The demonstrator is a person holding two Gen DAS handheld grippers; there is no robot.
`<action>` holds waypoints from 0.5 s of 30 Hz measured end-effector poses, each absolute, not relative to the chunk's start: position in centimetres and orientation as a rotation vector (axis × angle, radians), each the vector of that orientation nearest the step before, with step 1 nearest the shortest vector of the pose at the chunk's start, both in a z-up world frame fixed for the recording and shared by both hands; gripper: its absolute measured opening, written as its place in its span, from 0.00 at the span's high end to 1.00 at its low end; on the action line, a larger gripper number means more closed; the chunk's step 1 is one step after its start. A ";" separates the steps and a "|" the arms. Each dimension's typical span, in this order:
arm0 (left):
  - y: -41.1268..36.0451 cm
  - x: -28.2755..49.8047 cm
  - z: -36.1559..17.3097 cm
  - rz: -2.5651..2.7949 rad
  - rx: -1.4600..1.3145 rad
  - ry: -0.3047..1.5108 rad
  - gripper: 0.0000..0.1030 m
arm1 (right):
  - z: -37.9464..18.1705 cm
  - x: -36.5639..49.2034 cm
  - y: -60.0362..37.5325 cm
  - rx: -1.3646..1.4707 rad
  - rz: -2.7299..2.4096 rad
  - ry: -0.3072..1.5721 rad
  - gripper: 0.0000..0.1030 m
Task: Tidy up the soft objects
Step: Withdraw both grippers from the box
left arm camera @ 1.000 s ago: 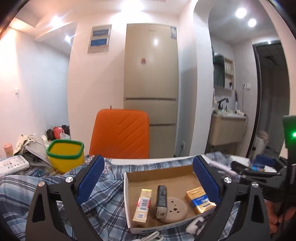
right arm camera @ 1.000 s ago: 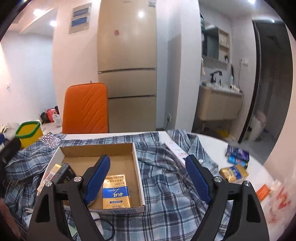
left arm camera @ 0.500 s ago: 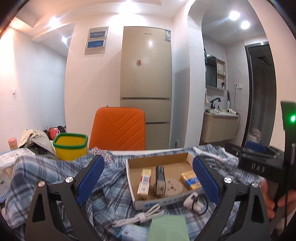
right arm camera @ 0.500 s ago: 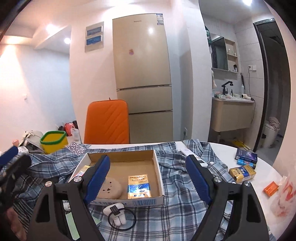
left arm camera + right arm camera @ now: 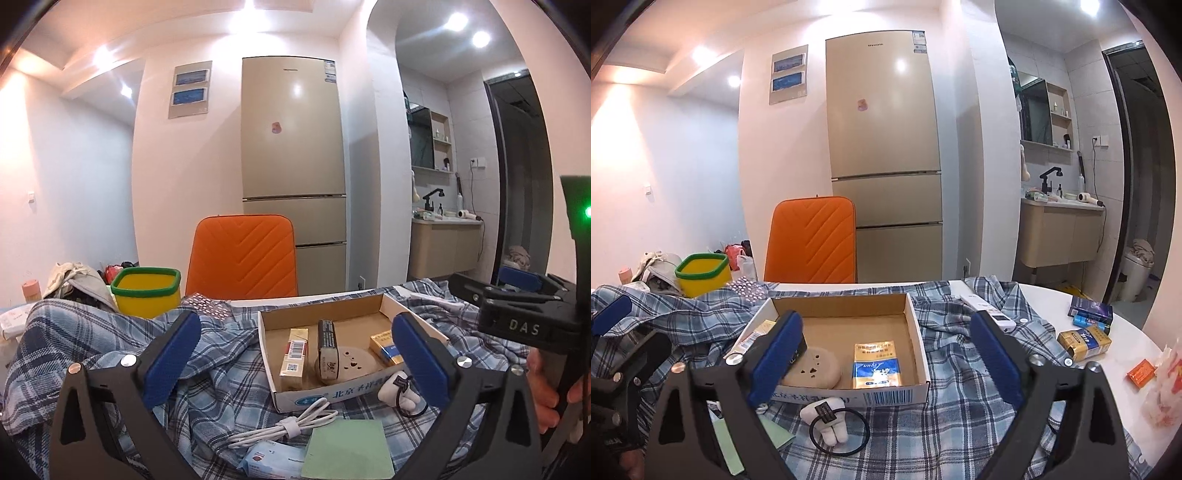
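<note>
Here both the left gripper [image 5: 295, 360] and right gripper [image 5: 886, 356] have just spread wider, empty, above the plaid shirt [image 5: 945, 413]

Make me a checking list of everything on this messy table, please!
Surface: round white table, mostly covered.
Job's things: rumpled blue plaid shirt spread over the table; small white plush hair tie in front of the box.
Clutter: open cardboard box holding packets and a tan round pad; yellow green-rimmed tub; green paper.
Grippers: left gripper and right gripper open, jaws just widened, holding nothing.
Cables: bundled white cable.
Surroundings: orange chair, beige fridge.
</note>
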State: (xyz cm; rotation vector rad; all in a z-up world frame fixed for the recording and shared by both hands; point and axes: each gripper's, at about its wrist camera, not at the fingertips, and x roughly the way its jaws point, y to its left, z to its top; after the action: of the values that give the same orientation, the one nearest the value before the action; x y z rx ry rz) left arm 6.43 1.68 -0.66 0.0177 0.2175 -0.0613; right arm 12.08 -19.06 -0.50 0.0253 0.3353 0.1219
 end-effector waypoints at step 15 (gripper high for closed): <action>2.5 6.4 -0.7 -0.047 -0.022 0.213 0.00 | -0.3 11.9 -19.1 0.026 0.122 0.325 0.00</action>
State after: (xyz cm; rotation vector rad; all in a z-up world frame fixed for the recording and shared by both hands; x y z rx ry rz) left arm 6.37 2.53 -0.66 -0.0220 0.2133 -0.0473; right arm 11.86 -19.13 -0.30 0.0260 0.3254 0.1223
